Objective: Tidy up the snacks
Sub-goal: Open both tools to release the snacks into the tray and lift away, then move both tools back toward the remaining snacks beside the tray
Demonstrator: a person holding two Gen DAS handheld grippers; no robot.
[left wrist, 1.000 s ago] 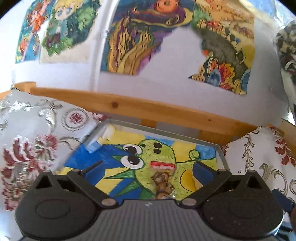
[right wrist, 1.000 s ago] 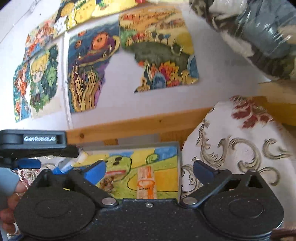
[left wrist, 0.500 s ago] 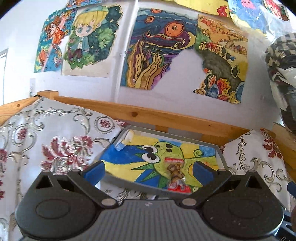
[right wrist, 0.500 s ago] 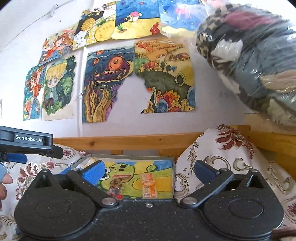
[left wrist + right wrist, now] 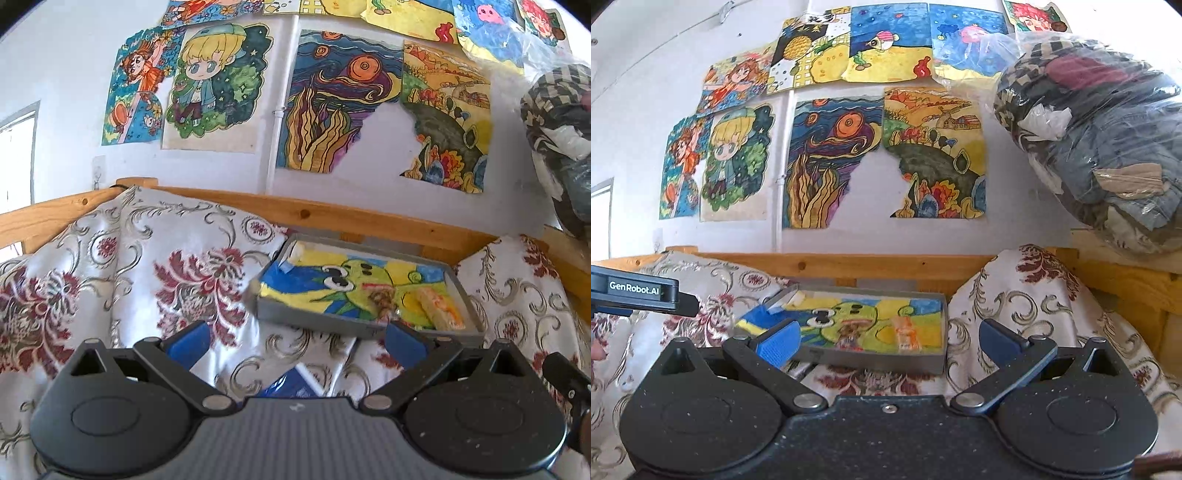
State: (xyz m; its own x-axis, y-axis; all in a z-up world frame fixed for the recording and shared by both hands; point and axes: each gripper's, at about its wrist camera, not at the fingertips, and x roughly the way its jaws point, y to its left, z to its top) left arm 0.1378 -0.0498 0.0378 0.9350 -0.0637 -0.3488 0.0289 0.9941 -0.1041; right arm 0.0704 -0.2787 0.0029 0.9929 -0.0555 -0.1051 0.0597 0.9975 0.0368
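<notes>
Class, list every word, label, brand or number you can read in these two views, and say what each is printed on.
"GenRobot.AI": white letters on the black body of the left claw, seen in the right wrist view.
Handwritten characters on the pineapple drawing: too small to read.
Printing on the orange snack packet in the tray: too blurred to read.

The right gripper [image 5: 888, 341] hangs with its blue-padded jaws spread wide and empty, in front of a shallow grey tray [image 5: 879, 360] lined with a green cartoon-creature drawing. On that lining lie a brownish wrapped snack [image 5: 849, 334] and, just to its right and apart from it, an orange wrapped snack bar [image 5: 905, 334]. The tray sits on floral red-and-silver cushions [image 5: 1027, 295] against a wooden rail [image 5: 849, 264], below colourful children's drawings [image 5: 831, 162] on the white wall, with a clear plastic bag of clothes [image 5: 1108, 147] at upper right and the black left gripper [image 5: 639, 291] at the left edge.
</notes>
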